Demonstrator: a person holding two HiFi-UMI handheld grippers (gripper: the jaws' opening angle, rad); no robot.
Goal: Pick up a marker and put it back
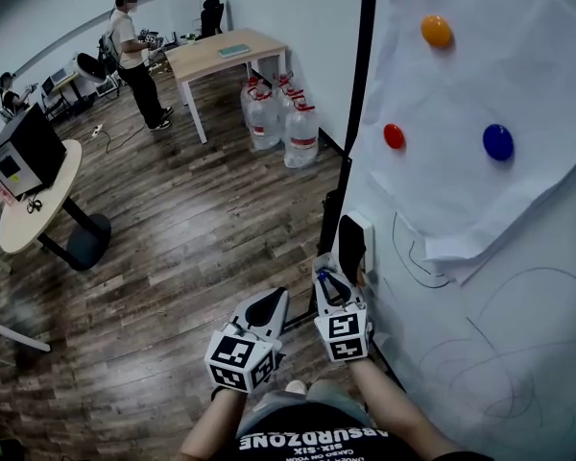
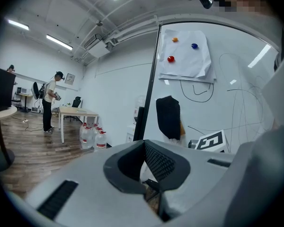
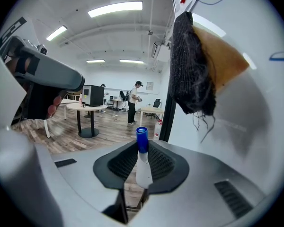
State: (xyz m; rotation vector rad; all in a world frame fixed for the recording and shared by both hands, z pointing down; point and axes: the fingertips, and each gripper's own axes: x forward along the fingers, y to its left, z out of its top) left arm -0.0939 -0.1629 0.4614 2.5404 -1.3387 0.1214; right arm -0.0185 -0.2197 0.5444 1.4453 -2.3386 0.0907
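1. Head view: both grippers sit low by the left edge of the whiteboard (image 1: 518,286). The right gripper (image 1: 332,277) is close against the board, under the black eraser (image 1: 351,246). The left gripper (image 1: 272,302) hangs just beside it, off the board. I judge the pick-up is in hand.
2. Left gripper view: my left jaws meet tip to tip, with nothing between them.
3. Right gripper view: the right jaws are nearly closed and clamped on the marker (image 3: 143,167). It stands upright, its blue cap poking above the pads. Next I'd lift it clear without tilting, then return it. I can't see its resting place.
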